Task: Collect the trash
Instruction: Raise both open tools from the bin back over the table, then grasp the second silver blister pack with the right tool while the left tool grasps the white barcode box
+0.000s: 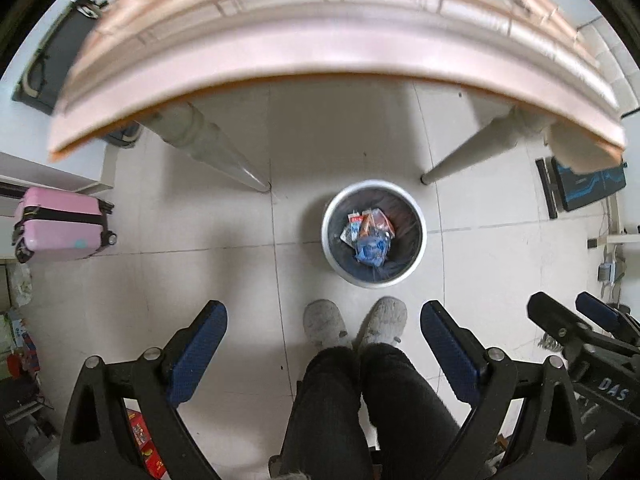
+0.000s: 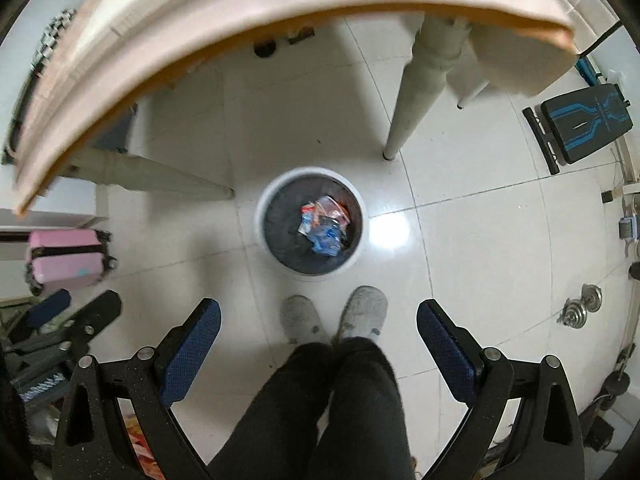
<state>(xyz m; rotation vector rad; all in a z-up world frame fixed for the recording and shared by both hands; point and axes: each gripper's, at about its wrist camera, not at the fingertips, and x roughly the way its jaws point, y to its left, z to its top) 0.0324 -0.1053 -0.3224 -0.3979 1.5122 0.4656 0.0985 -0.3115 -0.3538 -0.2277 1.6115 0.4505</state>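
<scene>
A round white bin (image 1: 335, 248) lined with a dark bag stands on the tiled floor below me. Crumpled blue, red and white wrappers (image 1: 370, 236) lie inside it. Both grippers point straight down, high above the bin. My left gripper (image 1: 323, 330) is open with nothing between its blue pads. In the right wrist view the same bin (image 2: 267, 236) and wrappers (image 2: 325, 226) show, and my right gripper (image 2: 318, 328) also stands wide open and empty. The right gripper's fingers (image 1: 560, 320) appear at the right edge of the left wrist view.
A pink-topped table (image 1: 280, 40) juts over the floor ahead, its pale legs (image 1: 216, 148) on either side of the bin. A person's grey slippers (image 1: 354, 322) and dark trousers are beneath me. A pink suitcase (image 1: 60, 226) stands left, a dark bench (image 2: 584, 122) right.
</scene>
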